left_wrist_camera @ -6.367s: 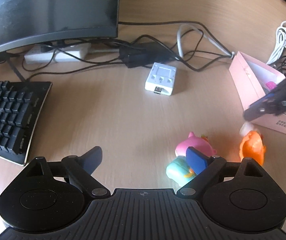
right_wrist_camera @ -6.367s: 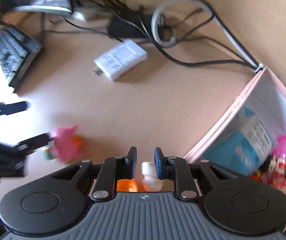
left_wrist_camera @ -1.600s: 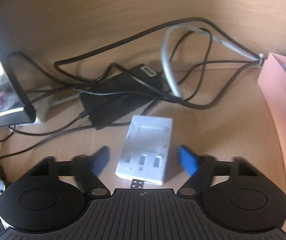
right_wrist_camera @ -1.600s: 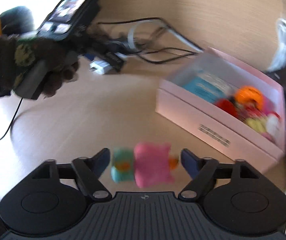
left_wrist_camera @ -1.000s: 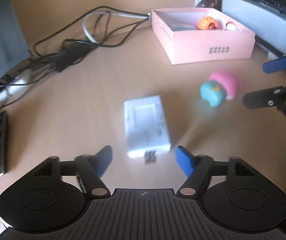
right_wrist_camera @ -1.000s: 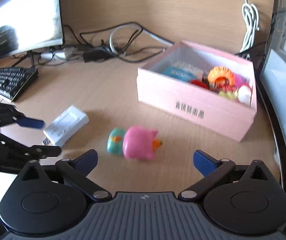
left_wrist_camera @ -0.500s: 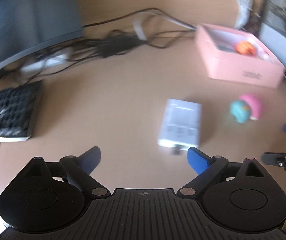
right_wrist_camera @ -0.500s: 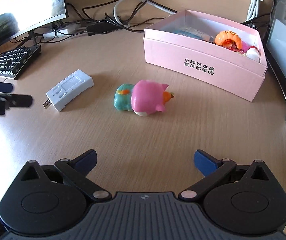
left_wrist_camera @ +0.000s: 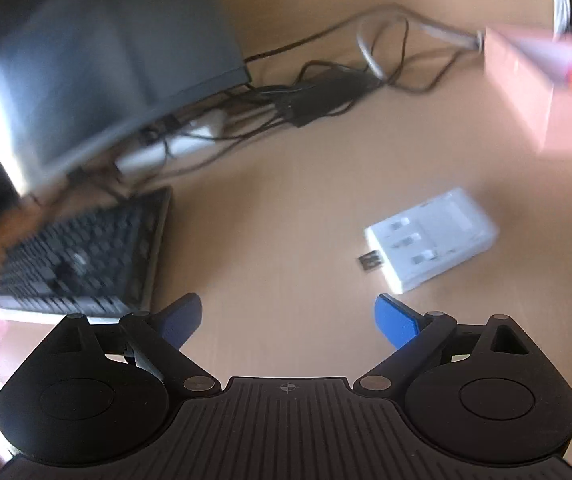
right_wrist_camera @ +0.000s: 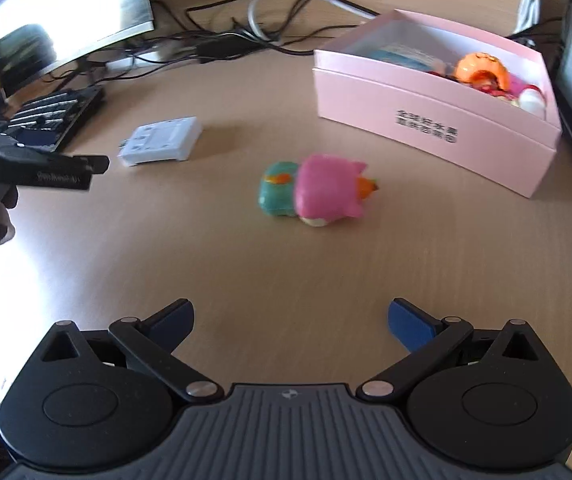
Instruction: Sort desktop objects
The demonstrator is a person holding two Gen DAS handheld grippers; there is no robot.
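A white USB hub [left_wrist_camera: 432,243] lies flat on the wooden desk, ahead and to the right of my left gripper [left_wrist_camera: 288,320], which is open and empty. The right wrist view shows the same white USB hub [right_wrist_camera: 161,141] at mid left. A pink and teal toy [right_wrist_camera: 316,191] lies on its side in the middle of the desk, well ahead of my right gripper [right_wrist_camera: 290,320], which stands open with nothing between its fingers. The pink box [right_wrist_camera: 426,120] at upper right holds several toys. My left gripper [right_wrist_camera: 61,170] shows at the left edge, held by a dark-gloved hand.
A black keyboard [left_wrist_camera: 81,256] lies to the left and a dark monitor [left_wrist_camera: 101,64] stands behind it. A tangle of cables with a black adapter [left_wrist_camera: 326,96] runs along the back of the desk. The pink box [left_wrist_camera: 538,96] is blurred at upper right.
The left gripper has opened wide and drawn away to the left, leaving the white hub on the desk to its right. The right gripper has scarcely moved; the toy still lies ahead of it.
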